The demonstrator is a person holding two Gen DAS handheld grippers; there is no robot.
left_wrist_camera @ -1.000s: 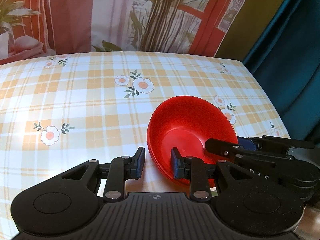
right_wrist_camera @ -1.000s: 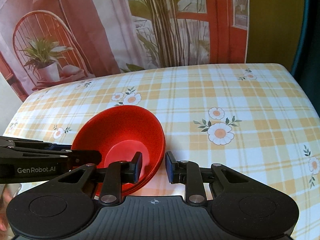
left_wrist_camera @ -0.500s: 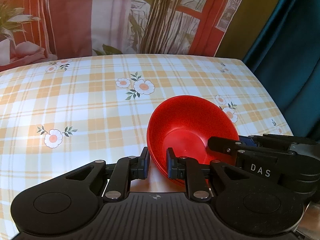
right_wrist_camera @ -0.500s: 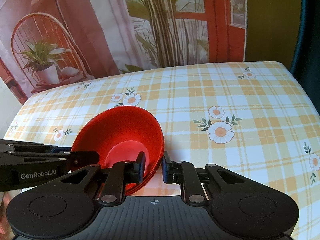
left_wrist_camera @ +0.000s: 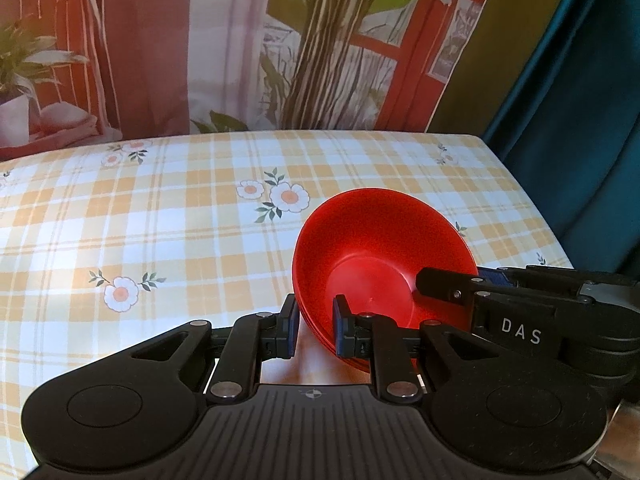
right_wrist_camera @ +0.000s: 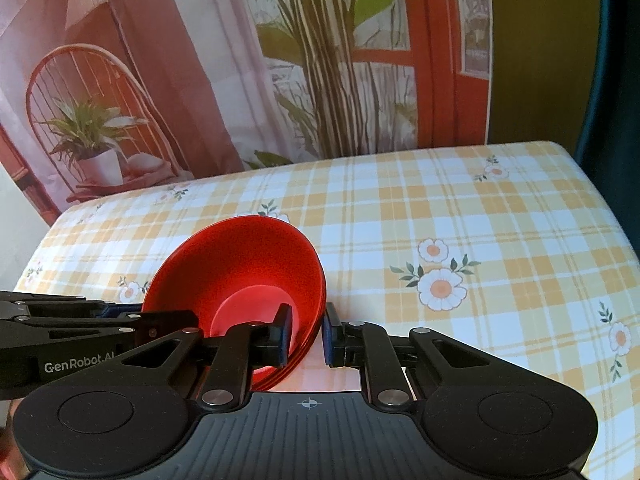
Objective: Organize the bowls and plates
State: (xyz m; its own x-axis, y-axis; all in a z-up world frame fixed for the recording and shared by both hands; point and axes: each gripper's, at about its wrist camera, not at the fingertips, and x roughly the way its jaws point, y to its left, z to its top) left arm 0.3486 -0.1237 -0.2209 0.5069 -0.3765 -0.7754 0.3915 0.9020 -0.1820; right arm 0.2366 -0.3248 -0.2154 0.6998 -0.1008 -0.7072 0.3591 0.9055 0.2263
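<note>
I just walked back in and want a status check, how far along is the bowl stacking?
Done: the red bowls look nested into one stack, several rims showing at the edge. In hand: the left tool and right tool each pinch opposite sides of the stack's rim over the checked tablecloth. Left: putting the stack away; no plates are in view.
</note>
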